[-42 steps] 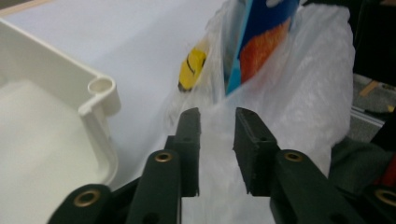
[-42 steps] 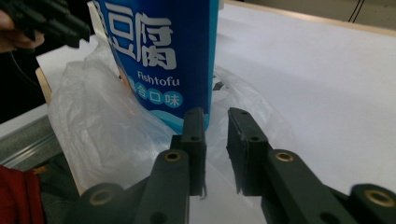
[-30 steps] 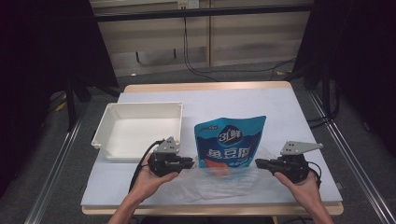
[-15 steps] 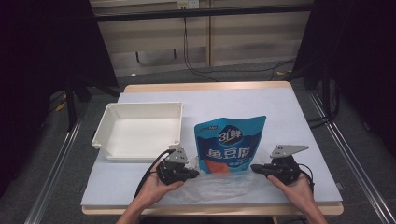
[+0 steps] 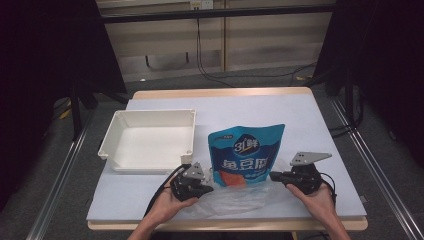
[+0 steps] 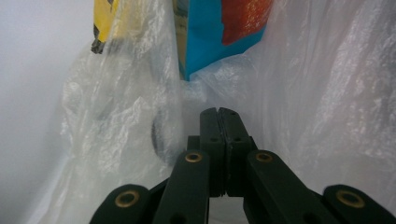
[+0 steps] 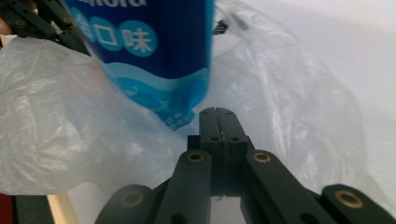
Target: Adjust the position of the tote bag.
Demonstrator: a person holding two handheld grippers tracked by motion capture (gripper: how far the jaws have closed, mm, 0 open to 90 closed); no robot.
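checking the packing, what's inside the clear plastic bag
The lower end of the blue snack pouch sits in the clear plastic bag; its top sticks out. The crinkled film hides anything else.

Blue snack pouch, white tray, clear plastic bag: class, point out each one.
blue snack pouch (image 5: 246,150), high view, printed front.
white tray (image 5: 150,140), high view, bare floor.
clear plastic bag (image 5: 235,200), high view, crumpled front part.

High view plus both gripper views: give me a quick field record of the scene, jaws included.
surface: table with pale blue cover
snack pouch: blue pouch, its lower part inside the bag
plastic bag: clear plastic bag at the near table edge, between the two grippers
left gripper: left gripper, jaws together, at the bag's left edge; film pinched or not, can't tell
right gripper: right gripper, jaws together, at the bag's right edge; same doubt
tray: white tray, empty, left of the pouch
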